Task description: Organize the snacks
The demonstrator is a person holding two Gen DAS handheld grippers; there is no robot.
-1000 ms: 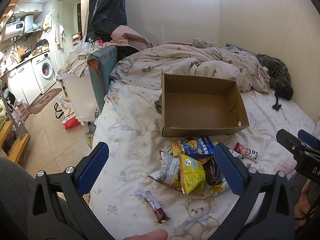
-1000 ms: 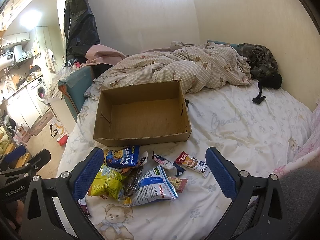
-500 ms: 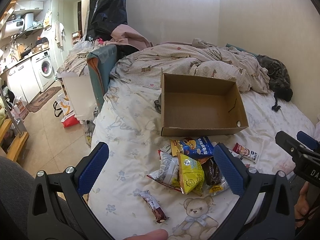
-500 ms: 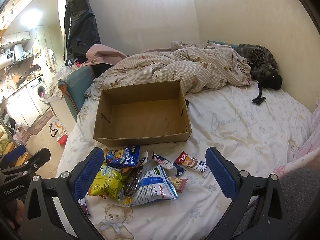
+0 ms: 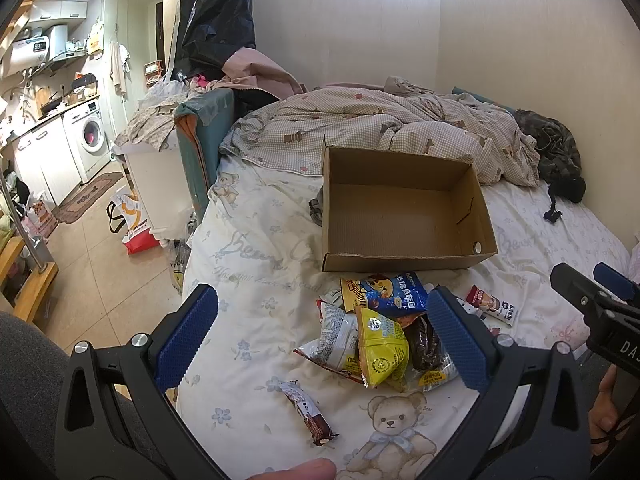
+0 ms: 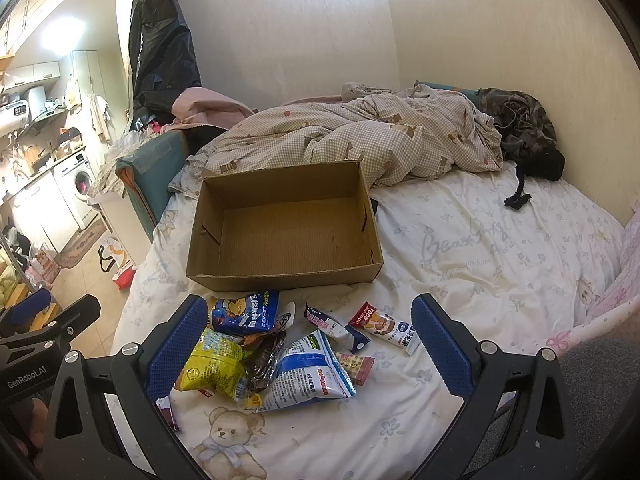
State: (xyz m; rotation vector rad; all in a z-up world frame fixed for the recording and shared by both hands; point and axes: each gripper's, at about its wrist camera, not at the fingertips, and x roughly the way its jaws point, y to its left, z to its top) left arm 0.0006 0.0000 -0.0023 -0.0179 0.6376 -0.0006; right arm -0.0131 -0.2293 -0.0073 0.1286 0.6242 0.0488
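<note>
An empty cardboard box (image 5: 404, 216) (image 6: 286, 232) sits open on the bed. Just in front of it lies a heap of snack packets: a blue bear bag (image 5: 384, 294) (image 6: 244, 314), a yellow bag (image 5: 380, 352) (image 6: 214, 366), a dark brown packet (image 5: 426, 342) (image 6: 264, 356), a white-blue bag (image 6: 310, 372) and a small red-white bar (image 5: 492, 306) (image 6: 386, 326). One brown bar (image 5: 308, 412) lies apart, nearer me. My left gripper (image 5: 320, 334) hovers open above the heap, holding nothing. My right gripper (image 6: 306, 344) is open too, over the same heap.
A rumpled checked duvet (image 6: 360, 136) and dark clothing (image 6: 520, 128) fill the back of the bed. The bed's left edge drops to a tiled floor (image 5: 92, 264) with bags and a white cabinet (image 5: 156, 184). Bare sheet (image 6: 492, 248) lies right of the box.
The left wrist view has drifted slightly, so the box and snacks sit a little lower and more to the left. Both grippers stay open and the snacks have not moved.
</note>
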